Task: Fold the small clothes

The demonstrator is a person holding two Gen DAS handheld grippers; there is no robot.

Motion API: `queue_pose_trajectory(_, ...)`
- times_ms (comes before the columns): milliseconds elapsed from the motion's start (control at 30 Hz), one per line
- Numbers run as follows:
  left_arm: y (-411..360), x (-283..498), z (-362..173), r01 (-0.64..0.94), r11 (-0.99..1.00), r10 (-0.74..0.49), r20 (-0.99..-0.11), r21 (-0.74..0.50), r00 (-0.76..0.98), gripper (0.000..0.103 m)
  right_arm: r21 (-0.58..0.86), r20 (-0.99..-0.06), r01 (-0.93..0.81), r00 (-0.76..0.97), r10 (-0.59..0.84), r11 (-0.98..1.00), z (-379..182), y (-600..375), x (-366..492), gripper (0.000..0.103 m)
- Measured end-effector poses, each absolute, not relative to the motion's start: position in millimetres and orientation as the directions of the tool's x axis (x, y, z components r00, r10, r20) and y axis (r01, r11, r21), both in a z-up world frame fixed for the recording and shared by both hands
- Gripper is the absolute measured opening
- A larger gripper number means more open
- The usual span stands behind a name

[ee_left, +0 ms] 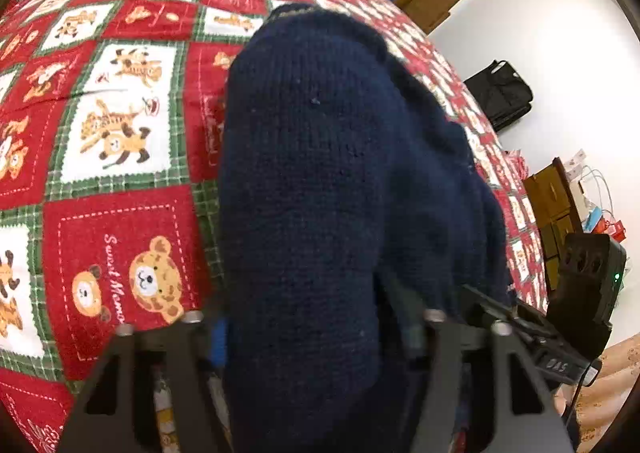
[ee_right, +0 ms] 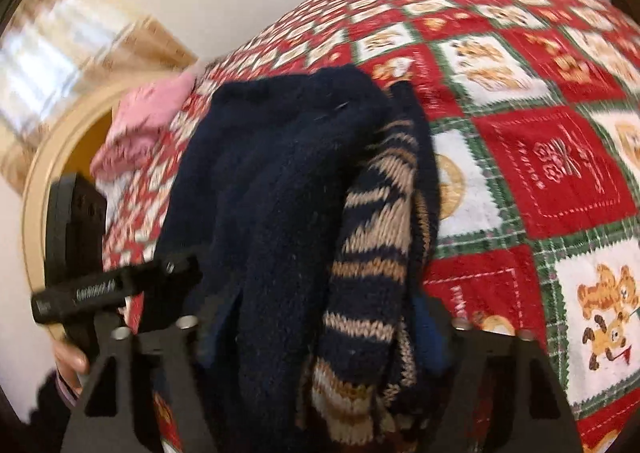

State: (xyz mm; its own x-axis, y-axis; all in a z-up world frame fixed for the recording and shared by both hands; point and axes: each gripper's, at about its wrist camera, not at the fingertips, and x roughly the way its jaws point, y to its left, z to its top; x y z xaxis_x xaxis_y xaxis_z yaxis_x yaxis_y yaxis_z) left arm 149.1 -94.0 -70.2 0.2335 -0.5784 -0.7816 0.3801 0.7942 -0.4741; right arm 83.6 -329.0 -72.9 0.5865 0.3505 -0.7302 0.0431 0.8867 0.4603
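Navy knit sweater (ee_left: 312,181) bunched on bed quilt (ee_left: 120,125); left claw (ee_left: 316,325) and right claw (ee_right: 324,329) both pinch its near edge, 2 grips keeping fold aligned

Left gripper (ee_left: 316,333): matte black angular frame, silver screw heads at the finger bases, blue pad strip on one finger. Right gripper (ee_right: 320,337): same black build, silver screws, blue pad. Dark sleeve cuff (ee_right: 60,393), striped edge.
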Motion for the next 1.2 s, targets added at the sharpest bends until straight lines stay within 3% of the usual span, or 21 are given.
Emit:
queue_pose_trajectory(167,-101.7,131.7,-47.3,0.422,0.834,-0.508,-0.792,-0.355,0.339,0.040,0.458,-0.724,0.051,0.600,0.340,0.887,-54.7,-318.0,77.6,0.053)
queue_pose_trajectory(333,-75.6,131.6,-18.8,0.398,0.875,-0.446,-0.777,-0.275,0.443,0.039,0.595,-0.632,-0.041,0.594,0.499,0.803,-33.1,-281.5,68.0,0.051)
queue_pose_trajectory(633,47.2,143.5,23.1,0.310,0.948,-0.258,-0.757,-0.077,0.600,0.039,0.792,-0.432,-0.151,0.546,0.718,0.592,-44.5,-162.4,81.9,0.051)
queue_pose_trajectory(733,77.3,157.3,7.8,0.283,0.958,-0.202,-0.789,-0.037,0.580,0.042,0.783,-0.452,-0.158,0.519,0.725,0.601,-62.6,-112.7,89.7,0.051)
queue_pose_trajectory(767,92.7,164.1,-5.2,0.260,0.966,-0.168,-0.809,-0.020,0.563,0.048,0.772,-0.480,-0.145,0.505,0.717,0.619,-71.4,-98.6,92.6,0.051)
queue_pose_trajectory(833,128.9,172.1,-26.8,0.181,0.983,-0.089,-0.829,0.015,0.553,0.051,0.712,-0.556,-0.132,0.495,0.668,0.690,-83.7,-78.5,92.9,0.057)
queue_pose_trajectory(967,197.2,178.0,-41.9,-0.026,0.994,0.101,-0.812,0.105,0.575,0.052,0.669,-0.589,-0.140,0.498,0.636,0.730,-89.2,-74.4,78.5,0.065)
queue_pose_trajectory(1100,236.9,165.3,-44.6,-0.095,0.995,0.031,-0.831,-0.027,0.555,0.052,0.690,-0.590,-0.109,0.488,0.643,0.715,-79.7,-94.3,61.3,0.066)
queue_pose_trajectory(1200,229.6,139.5,-38.9,-0.064,0.997,-0.002,-0.815,-0.047,0.580,0.052,0.634,-0.580,-0.141,0.564,0.588,0.761,-43.5,-111.8,37.6,0.066)
